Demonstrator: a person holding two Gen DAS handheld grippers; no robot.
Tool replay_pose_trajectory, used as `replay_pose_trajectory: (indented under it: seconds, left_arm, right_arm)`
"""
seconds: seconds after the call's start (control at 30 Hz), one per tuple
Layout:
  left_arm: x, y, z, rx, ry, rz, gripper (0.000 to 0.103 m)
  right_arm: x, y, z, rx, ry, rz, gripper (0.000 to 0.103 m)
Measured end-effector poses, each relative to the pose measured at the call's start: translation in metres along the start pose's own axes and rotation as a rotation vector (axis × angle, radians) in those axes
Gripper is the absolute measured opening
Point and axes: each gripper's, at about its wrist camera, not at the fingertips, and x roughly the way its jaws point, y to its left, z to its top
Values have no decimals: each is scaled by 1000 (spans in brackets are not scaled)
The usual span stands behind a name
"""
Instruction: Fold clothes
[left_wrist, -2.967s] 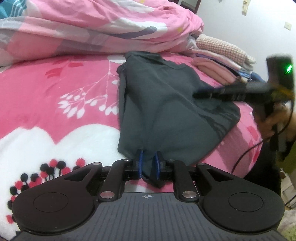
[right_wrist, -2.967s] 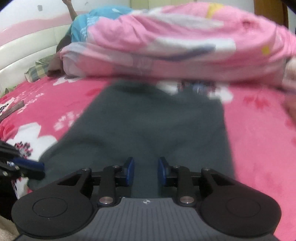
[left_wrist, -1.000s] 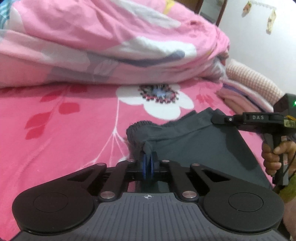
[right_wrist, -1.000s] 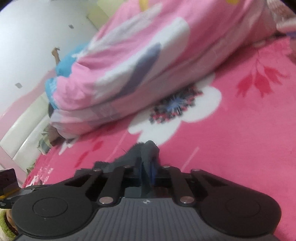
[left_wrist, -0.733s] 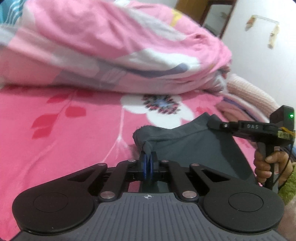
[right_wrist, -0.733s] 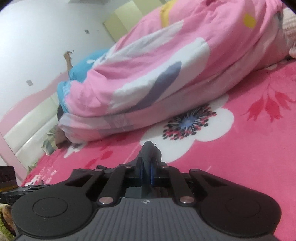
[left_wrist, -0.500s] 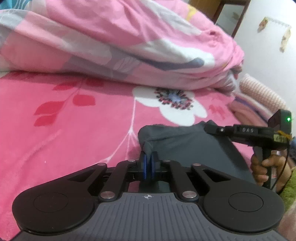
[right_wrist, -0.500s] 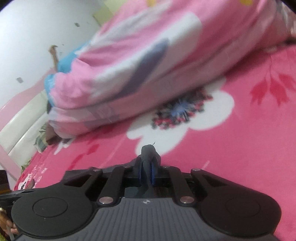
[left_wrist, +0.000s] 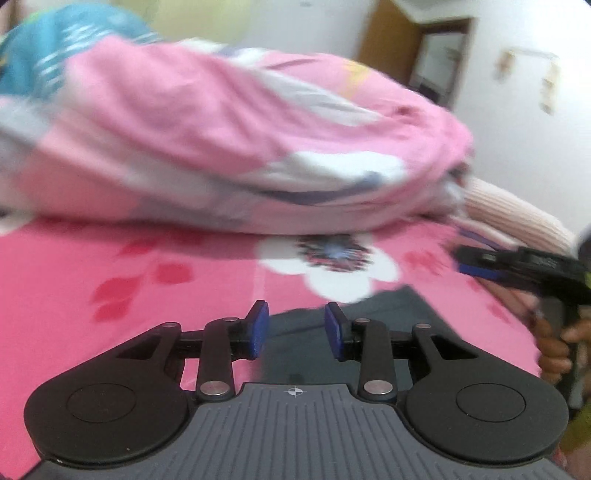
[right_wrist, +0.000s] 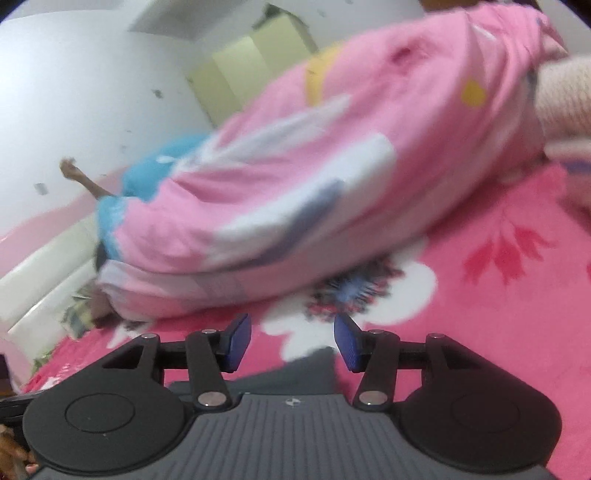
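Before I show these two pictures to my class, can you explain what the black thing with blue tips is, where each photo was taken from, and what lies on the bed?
There is no robot here. A person holds a hand-operated gripper in each hand, each with a camera looking along its two fingers. One picture is from the left gripper, the other from the right gripper. The blue tips are the finger pads. Both grippers have just been opening, and nothing is pinched between their pads now. A dark grey garment, the clothing being folded, lies on the pink flowered bedspread just below them. Behind it sits a bundled pink quilt. At the right edge of the left picture you can see the right gripper and the hand holding it.
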Motion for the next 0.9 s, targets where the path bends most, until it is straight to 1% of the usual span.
replay_pose_trajectory:
  seconds: [0.03, 0.1, 0.13, 0.17, 0.2, 0.23, 0.3, 0.33, 0.43, 0.5, 0.57, 0.67, 0.8, 0.83, 0.9]
  left_arm:
    - [7, -7, -1, 28, 19, -3, 33]
    - [21, -19, -4, 78, 59, -6, 33]
    - [30, -20, -8, 76, 83, 8, 32]
    - [39, -21, -11, 73, 106, 23, 31]
    - [47, -19, -14, 66, 131, 40, 30]
    - [54, -18, -18, 59, 154, 57, 29]
    - [60, -13, -23, 47, 177, 78, 29]
    - [60, -13, -24, 45, 177, 76, 29]
    - [59, -12, -24, 54, 176, 72, 29]
    - [58, -11, -22, 57, 177, 70, 29]
    - [50, -13, -18, 62, 174, 74, 29]
    - [29, -18, -7, 101, 152, 99, 32]
    - [-13, -29, 2, 171, 105, 131, 35]
    - [-24, -32, 4, 182, 102, 133, 35]
    - [-41, -40, 5, 213, 113, 136, 40]
  right_arm:
    - [2, 6, 0, -20, 15, 6, 49]
    - [16, 16, -3, -63, 69, 2, 41]
    - [28, 19, -6, -77, 103, -10, 37]
    - [40, 21, -10, -80, 133, -23, 29]
    - [51, 19, -13, -77, 161, -37, 25]
    - [62, 16, -19, -73, 186, -60, 24]
    - [82, 9, -31, -68, 235, -103, 14]
    - [88, 5, -36, -62, 246, -111, 13]
    - [86, -2, -39, -31, 234, -106, 12]
    - [85, 1, -39, -48, 238, -117, 12]
    - [78, 7, -35, -66, 228, -131, 13]
    - [56, 18, -27, -97, 188, -139, 14]
    - [6, 32, -19, -109, 114, -120, 15]
    - [-7, 35, -19, -104, 98, -114, 15]
    - [-32, 41, -24, -79, 85, -105, 15]
